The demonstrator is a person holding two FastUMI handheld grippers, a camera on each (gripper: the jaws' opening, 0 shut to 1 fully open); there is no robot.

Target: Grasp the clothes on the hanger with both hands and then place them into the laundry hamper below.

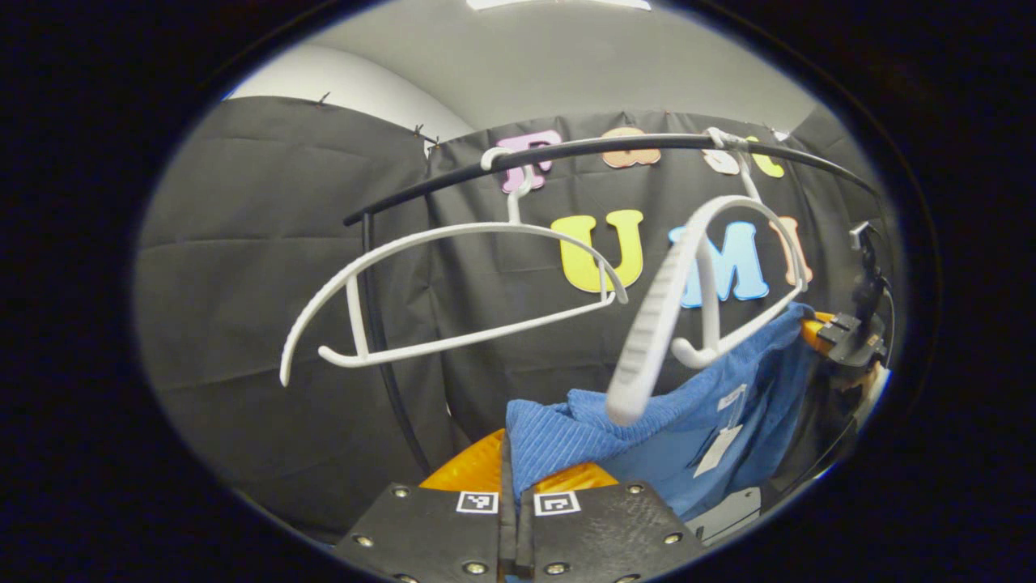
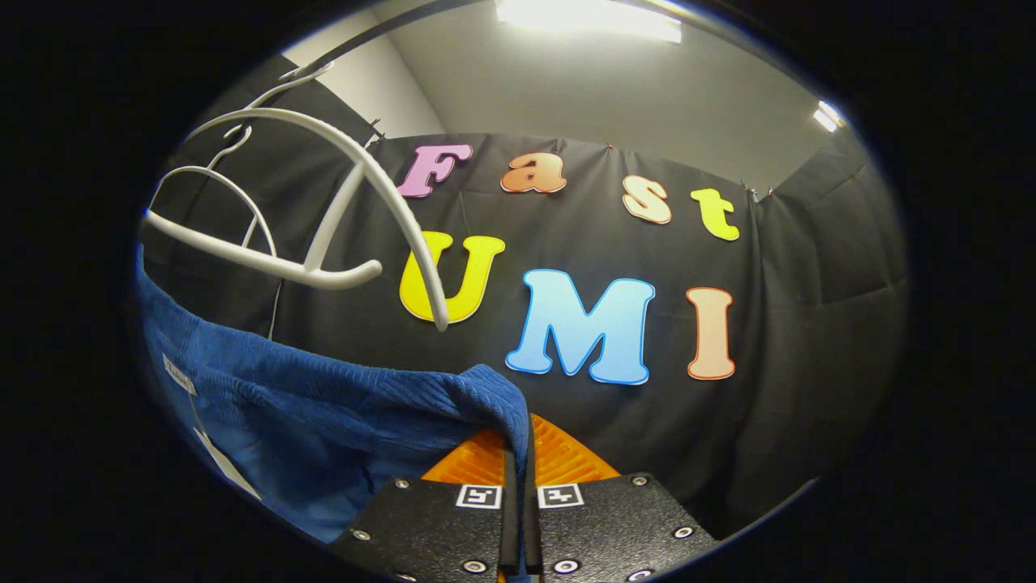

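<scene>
- Blue garment (image 1: 647, 429): soft ribbed knit, light, limp; hangs slack below two white hangers (image 1: 453, 291), off the rail (image 1: 615, 147).
- Left gripper (image 1: 515, 478): pinched on one edge.
- Right gripper (image 2: 518, 461): pinched on opposite edge.
- Hold: gather folds; likely sags.

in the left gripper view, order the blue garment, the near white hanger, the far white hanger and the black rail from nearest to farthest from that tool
1. Blue garment: pinched in the left tool, bottom centre.
2. Near white hanger: just above the garment, right of centre.
3. Far white hanger: farther back, left of centre.
4. Black rail: overhead, carrying both hangers; its distance against the far hanger is hard to call.
</scene>
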